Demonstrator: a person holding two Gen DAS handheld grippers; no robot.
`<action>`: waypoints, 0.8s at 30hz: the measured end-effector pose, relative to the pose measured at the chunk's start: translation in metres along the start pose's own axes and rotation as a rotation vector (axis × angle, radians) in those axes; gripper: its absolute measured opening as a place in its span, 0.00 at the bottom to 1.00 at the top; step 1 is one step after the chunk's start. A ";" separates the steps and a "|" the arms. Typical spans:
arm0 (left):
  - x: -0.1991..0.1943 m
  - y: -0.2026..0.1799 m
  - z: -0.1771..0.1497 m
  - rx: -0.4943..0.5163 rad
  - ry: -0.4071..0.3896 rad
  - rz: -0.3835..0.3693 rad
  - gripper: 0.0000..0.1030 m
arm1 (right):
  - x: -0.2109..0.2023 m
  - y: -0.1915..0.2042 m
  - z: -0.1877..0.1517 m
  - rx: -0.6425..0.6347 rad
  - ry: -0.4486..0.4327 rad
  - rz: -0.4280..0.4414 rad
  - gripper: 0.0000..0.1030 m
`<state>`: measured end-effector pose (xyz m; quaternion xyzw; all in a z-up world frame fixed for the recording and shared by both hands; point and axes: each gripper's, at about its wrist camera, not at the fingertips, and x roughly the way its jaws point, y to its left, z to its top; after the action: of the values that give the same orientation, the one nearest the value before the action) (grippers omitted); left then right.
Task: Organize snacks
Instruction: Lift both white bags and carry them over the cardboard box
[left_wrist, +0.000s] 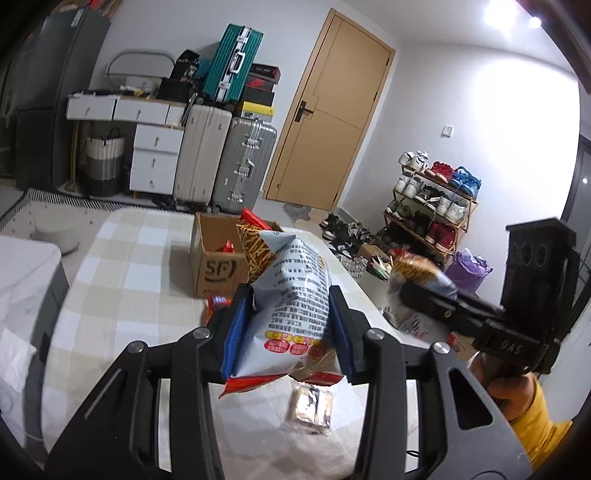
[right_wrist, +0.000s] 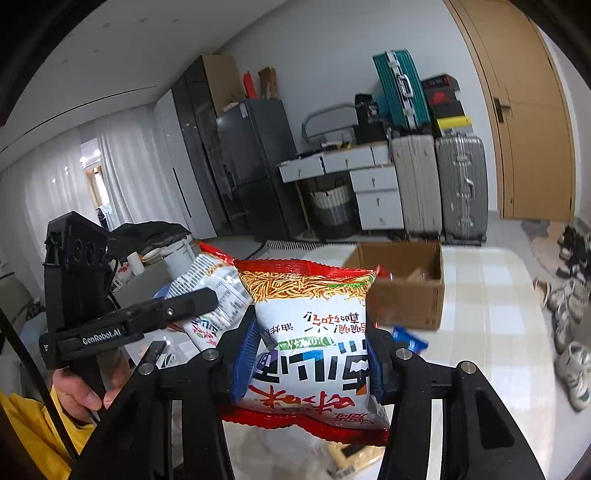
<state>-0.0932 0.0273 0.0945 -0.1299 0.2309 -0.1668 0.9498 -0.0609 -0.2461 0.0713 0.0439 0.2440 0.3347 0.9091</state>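
Each gripper, left (left_wrist: 290, 325) and right (right_wrist: 308, 354), clamped a white-and-red noodle-snack bag (left_wrist: 291, 295) upright; the open brown cardboard box (right_wrist: 402, 291) lay at one o'clock from the right.

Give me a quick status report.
Left gripper shut on a snack bag. Right gripper shut on a noodle-snack bag. Both bags off the table, cardboard box ahead, nothing between.

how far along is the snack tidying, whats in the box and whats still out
Done: the cardboard box already holds at least one red packet. In hand: the left tongs and right tongs each clamp a noodle snack bag, lifted above the table. Left: a small brown packet and a blue packet lie on the checked tablecloth.
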 end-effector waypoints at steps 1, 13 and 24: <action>-0.001 -0.002 0.005 0.013 -0.005 0.003 0.37 | -0.001 0.001 0.006 -0.006 -0.009 0.003 0.48; 0.027 0.003 0.084 0.073 -0.011 0.055 0.37 | 0.025 -0.023 0.096 -0.009 -0.066 -0.001 0.48; 0.123 0.018 0.134 0.060 0.051 0.126 0.37 | 0.114 -0.084 0.149 -0.016 -0.011 -0.071 0.49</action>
<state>0.0792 0.0202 0.1551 -0.0821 0.2575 -0.1168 0.9557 0.1339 -0.2263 0.1348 0.0299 0.2378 0.3040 0.9220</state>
